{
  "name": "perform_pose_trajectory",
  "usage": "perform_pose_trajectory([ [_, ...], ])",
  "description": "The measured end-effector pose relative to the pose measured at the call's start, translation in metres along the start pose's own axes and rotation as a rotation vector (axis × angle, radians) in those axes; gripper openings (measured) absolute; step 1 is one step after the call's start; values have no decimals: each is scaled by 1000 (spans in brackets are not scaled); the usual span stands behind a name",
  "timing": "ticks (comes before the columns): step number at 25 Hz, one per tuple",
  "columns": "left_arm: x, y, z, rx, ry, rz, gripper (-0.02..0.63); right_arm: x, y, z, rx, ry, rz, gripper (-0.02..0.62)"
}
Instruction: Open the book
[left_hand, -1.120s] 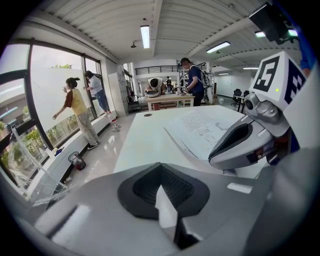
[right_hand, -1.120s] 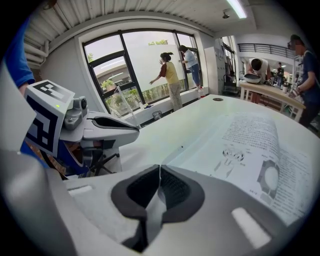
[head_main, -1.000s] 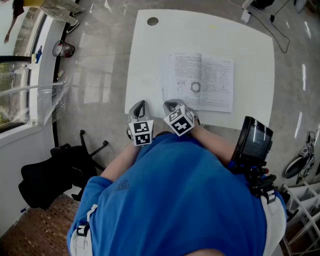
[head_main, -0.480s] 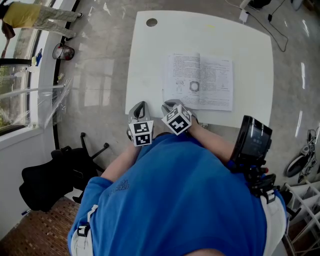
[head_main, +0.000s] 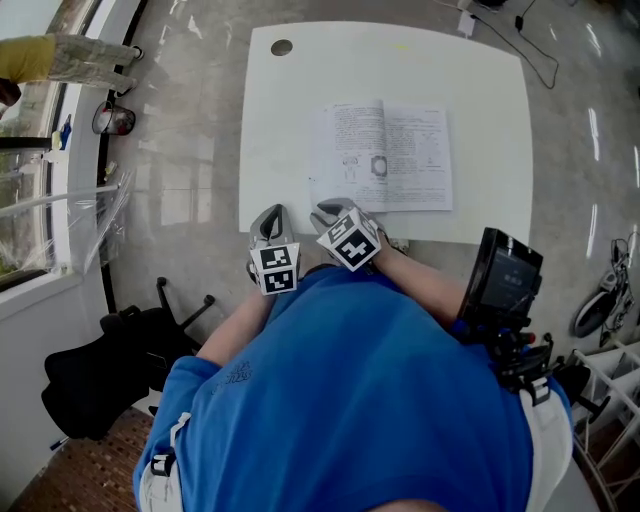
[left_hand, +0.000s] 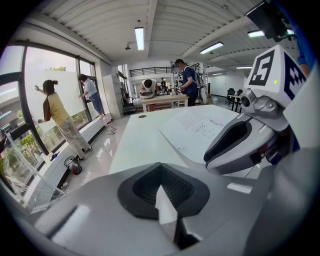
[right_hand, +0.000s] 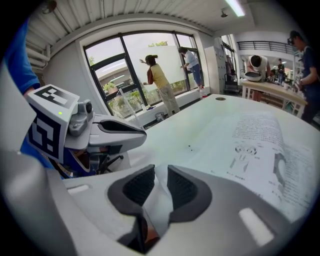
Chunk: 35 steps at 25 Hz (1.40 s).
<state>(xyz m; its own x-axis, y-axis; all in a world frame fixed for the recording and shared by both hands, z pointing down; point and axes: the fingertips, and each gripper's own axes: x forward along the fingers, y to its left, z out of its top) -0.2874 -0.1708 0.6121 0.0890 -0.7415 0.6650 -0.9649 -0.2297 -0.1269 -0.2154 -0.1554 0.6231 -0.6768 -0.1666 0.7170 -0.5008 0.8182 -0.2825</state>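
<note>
The book (head_main: 385, 158) lies open and flat on the white table (head_main: 280, 120), with printed pages and diagrams facing up. Both grippers hover side by side at the table's near edge, just short of the book's lower left corner. My left gripper (head_main: 268, 215) has its pads pressed together with nothing between them. Close beside it on the right, my right gripper (head_main: 325, 210) shows a narrow gap between its pads, also holding nothing. In the left gripper view the book (left_hand: 200, 127) lies ahead to the right. In the right gripper view the book (right_hand: 260, 145) fills the right side.
A round cable hole (head_main: 281, 47) sits at the table's far left corner. A black chair (head_main: 100, 370) stands on the floor at the left, and a black device (head_main: 505, 285) hangs at my right hip. People (right_hand: 160, 82) work at the windows, far off.
The book stays open and still. Both grippers keep their places at the table edge; only the head view has shifted a little.
</note>
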Motion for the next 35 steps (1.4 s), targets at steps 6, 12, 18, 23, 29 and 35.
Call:
perform_pose_trajectory([
  [6, 12, -9, 5, 23, -10, -33, 6, -2, -2, -1, 23, -35, 22, 71],
  [12, 18, -12, 7, 39, -18, -40, 6, -1, 0, -8, 24, -38, 40, 71],
  [18, -2, -36, 20, 43, -65, -34, 6, -39, 7, -10, 2, -116, 2, 66],
  [23, -30, -103, 48, 94, -159, -70, 6, -110, -6, -30, -5, -228, -110, 45],
  [29, -64, -187, 83, 198, -312, -152, 6, -184, -24, -53, -22, -378, -280, 11],
  [35, -114, -257, 91, 175, -392, -187, 6, -258, -16, -96, -36, -440, -370, 3],
])
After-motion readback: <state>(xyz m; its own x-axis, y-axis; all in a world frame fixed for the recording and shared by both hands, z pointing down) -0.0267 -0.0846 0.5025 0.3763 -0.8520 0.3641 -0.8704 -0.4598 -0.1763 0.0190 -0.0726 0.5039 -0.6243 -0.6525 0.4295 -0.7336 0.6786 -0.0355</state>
